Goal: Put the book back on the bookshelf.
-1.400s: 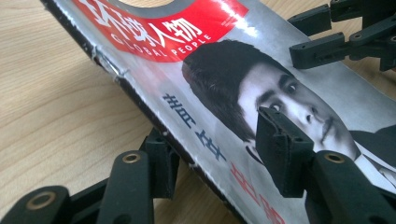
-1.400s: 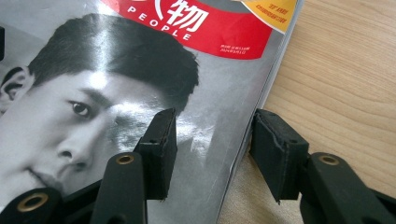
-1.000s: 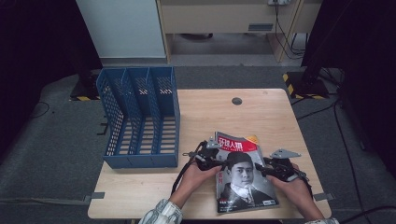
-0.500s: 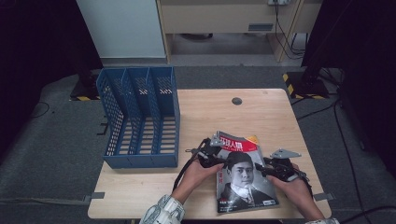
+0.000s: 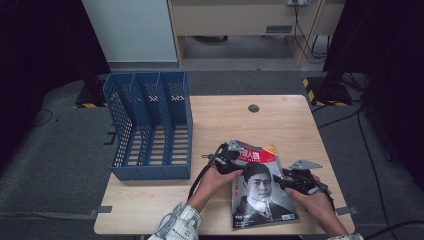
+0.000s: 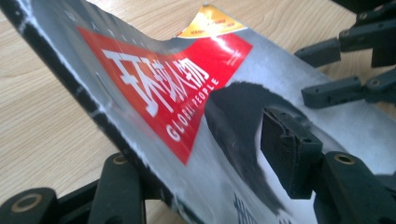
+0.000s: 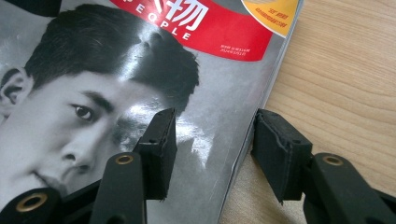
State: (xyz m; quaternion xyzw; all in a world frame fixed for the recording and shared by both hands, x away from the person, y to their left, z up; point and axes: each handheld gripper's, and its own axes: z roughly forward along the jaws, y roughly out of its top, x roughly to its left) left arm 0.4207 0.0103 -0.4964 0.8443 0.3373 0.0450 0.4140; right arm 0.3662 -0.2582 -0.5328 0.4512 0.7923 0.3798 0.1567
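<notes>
A magazine (image 5: 260, 197) with a face and a red title band on its cover lies near the table's front right. My left gripper (image 5: 237, 164) is at its upper left edge. In the left gripper view that edge of the magazine (image 6: 187, 93) is raised and runs between the jaws of the left gripper (image 6: 201, 158), one jaw beneath it and one pad above the cover without clamping it. My right gripper (image 5: 280, 181) is at the right edge. In the right gripper view the open right gripper (image 7: 210, 140) straddles the edge of the magazine (image 7: 93, 93), one pad over the cover, one over the wood.
A blue mesh file rack (image 5: 150, 125) with three slots lies on the left part of the wooden table (image 5: 290, 125), its openings facing up. A small dark round cap (image 5: 253, 108) sits in the tabletop at the back. The right gripper's jaws (image 6: 336, 70) also reach over the magazine.
My left gripper has edged slightly to the right, further onto the magazine's left edge. The right gripper has kept still.
</notes>
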